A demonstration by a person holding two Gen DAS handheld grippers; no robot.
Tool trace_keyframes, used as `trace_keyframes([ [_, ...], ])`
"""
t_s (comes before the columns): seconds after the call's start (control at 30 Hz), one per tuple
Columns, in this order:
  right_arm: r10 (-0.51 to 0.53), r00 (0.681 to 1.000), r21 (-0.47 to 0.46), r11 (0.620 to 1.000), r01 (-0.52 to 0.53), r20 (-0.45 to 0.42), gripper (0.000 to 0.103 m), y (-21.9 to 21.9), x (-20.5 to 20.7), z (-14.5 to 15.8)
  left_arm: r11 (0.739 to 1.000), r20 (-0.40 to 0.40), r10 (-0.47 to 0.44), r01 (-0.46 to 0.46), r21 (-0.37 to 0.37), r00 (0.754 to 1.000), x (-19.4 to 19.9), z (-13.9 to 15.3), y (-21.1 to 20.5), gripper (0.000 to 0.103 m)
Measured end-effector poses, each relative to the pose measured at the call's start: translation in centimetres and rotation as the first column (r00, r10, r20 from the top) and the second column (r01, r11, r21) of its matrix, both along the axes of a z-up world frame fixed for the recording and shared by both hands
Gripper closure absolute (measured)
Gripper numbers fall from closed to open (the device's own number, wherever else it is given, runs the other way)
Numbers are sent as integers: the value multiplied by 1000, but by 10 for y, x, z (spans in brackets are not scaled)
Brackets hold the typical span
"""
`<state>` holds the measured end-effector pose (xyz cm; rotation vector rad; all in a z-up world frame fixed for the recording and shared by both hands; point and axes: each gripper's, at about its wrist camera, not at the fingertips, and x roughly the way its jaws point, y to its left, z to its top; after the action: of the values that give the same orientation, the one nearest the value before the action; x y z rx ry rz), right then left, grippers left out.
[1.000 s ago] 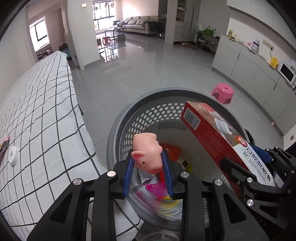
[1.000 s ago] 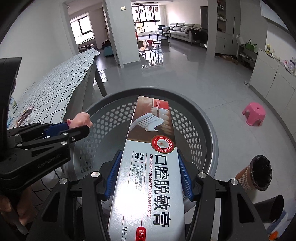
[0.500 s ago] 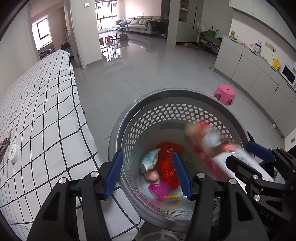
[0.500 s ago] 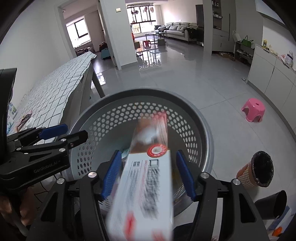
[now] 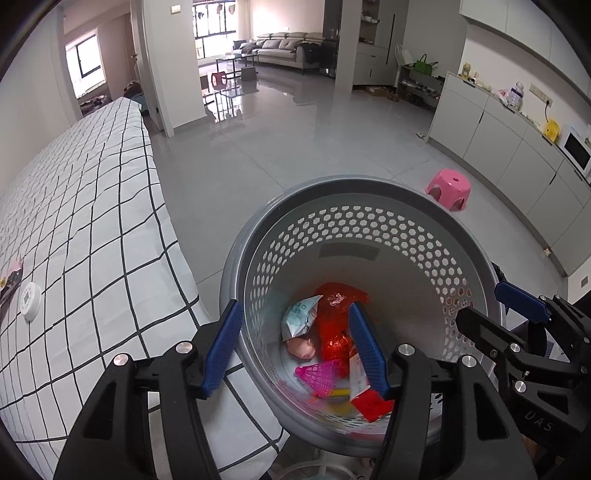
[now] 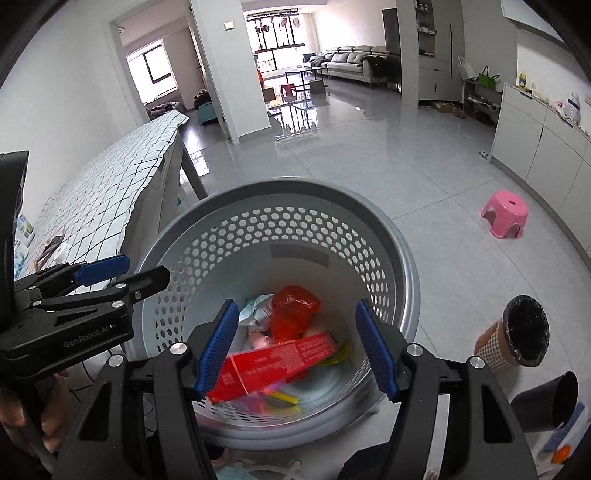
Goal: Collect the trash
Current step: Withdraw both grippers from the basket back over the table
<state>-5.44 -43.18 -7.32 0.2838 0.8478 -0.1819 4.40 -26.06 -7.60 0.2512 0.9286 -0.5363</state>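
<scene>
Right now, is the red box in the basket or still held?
In the basket. The red box lies on the trash inside, under the open right gripper.

Bright daylight from far windows, glare on glossy floor, fisheye-bent edges, blurred basket bottom

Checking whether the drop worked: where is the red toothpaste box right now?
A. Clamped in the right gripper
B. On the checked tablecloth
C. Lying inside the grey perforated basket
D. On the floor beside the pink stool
C: the red toothpaste box lies slanted on the other trash inside the grey perforated basket, below the empty right gripper.
</scene>
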Motion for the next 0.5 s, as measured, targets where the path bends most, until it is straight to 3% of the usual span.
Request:
trace_keyframes([
  [0.5, -2, 998, -10, 1000, 2, 65, 29, 10, -7, 12, 998, 68, 53, -52, -21, 996, -7, 18, 28, 26],
])
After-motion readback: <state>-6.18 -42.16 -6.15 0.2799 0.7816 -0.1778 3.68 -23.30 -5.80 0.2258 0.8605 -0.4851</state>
